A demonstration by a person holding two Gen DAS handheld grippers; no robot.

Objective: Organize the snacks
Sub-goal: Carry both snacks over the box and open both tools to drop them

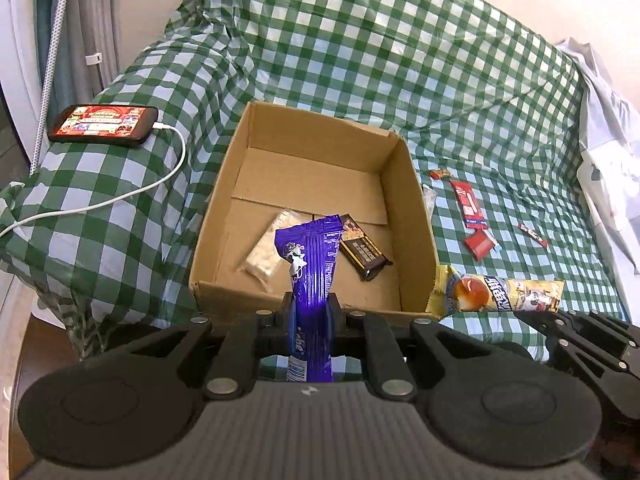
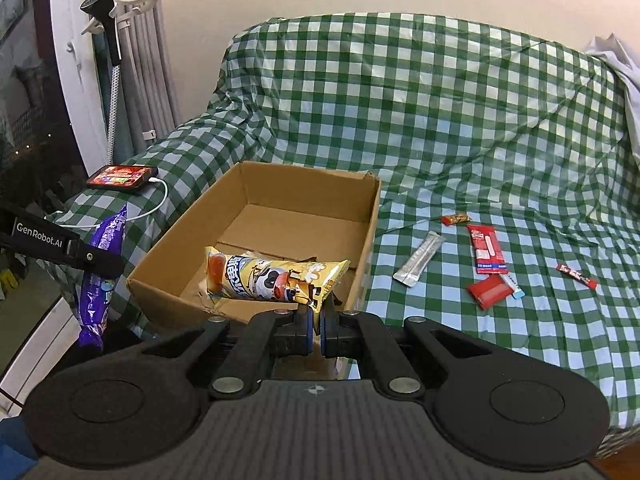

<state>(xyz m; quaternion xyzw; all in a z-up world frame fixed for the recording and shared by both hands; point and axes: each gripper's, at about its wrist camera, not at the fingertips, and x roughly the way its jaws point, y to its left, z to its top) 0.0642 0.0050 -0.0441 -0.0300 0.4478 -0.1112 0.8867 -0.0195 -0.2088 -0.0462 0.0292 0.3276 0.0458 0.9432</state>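
Observation:
My left gripper (image 1: 311, 312) is shut on a purple snack packet (image 1: 312, 264), which stands upright at the near wall of an open cardboard box (image 1: 218, 184). A dark chocolate bar (image 1: 362, 252) and a pale cracker pack (image 1: 266, 254) lie inside the box. My right gripper (image 2: 316, 330) is shut on the corner of a yellow snack packet (image 2: 272, 276), held sideways over the box's (image 2: 256, 176) near right part. In the right wrist view the purple packet (image 2: 98, 276) hangs at the left, outside the box. The yellow packet (image 1: 496, 290) shows at the box's right in the left wrist view.
The box sits on a sofa under a green checked cloth (image 2: 440, 120). Right of the box lie red wrappers (image 2: 486, 256), a silver stick pack (image 2: 418, 258) and small red candies (image 2: 578, 276). A charging phone (image 1: 102, 118) rests on the left armrest. White fabric (image 1: 612, 152) lies at the right.

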